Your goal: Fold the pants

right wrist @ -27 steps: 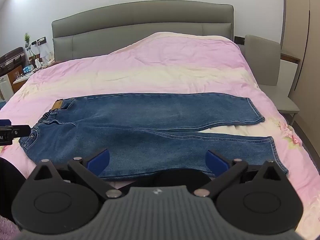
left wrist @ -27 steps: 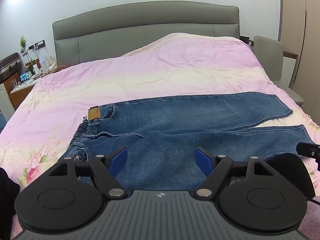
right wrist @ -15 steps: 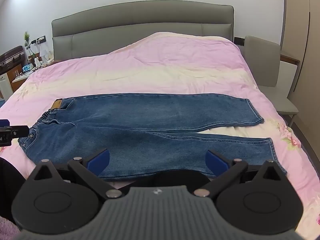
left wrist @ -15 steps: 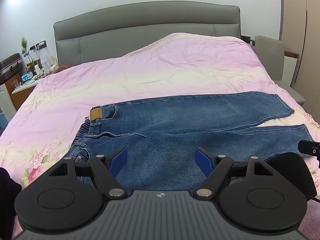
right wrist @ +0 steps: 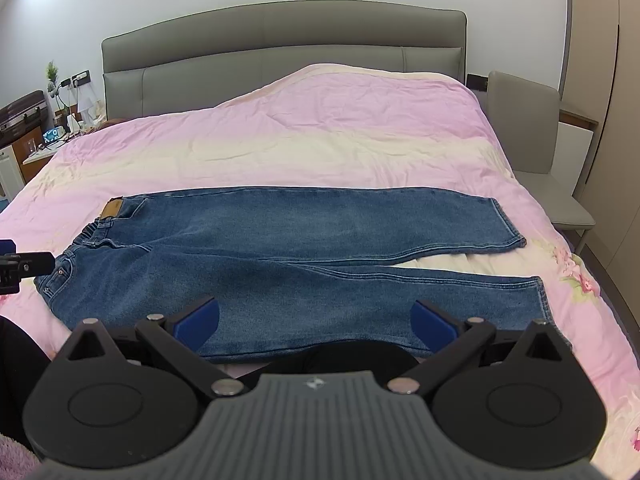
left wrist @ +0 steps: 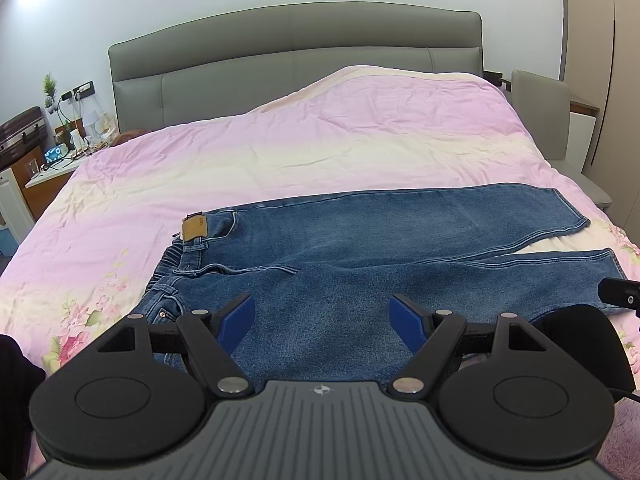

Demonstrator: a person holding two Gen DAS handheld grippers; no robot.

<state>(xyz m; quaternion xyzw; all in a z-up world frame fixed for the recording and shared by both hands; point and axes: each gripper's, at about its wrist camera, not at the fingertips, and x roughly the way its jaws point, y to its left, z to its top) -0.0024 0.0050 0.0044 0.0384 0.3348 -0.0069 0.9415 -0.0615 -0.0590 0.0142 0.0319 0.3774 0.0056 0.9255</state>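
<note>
Blue jeans [left wrist: 360, 248] lie flat across the pink bedspread, waistband with a tan patch [left wrist: 195, 227] to the left, both legs stretching right. They also show in the right wrist view [right wrist: 304, 256]. My left gripper [left wrist: 322, 318] is open and empty above the near edge of the seat and thigh. My right gripper [right wrist: 316, 318] is open and empty above the near leg's lower edge. Each gripper's tip shows at the edge of the other's view.
The bed [left wrist: 320, 136] has a grey padded headboard [left wrist: 296, 52]. A nightstand with clutter [left wrist: 48, 160] stands at the left. A grey chair [right wrist: 532, 140] stands at the bed's right side. A pink fluffy fabric [left wrist: 624, 432] lies at the near right.
Both views have shifted only slightly. The jeans lie as before and both grippers stay open.
</note>
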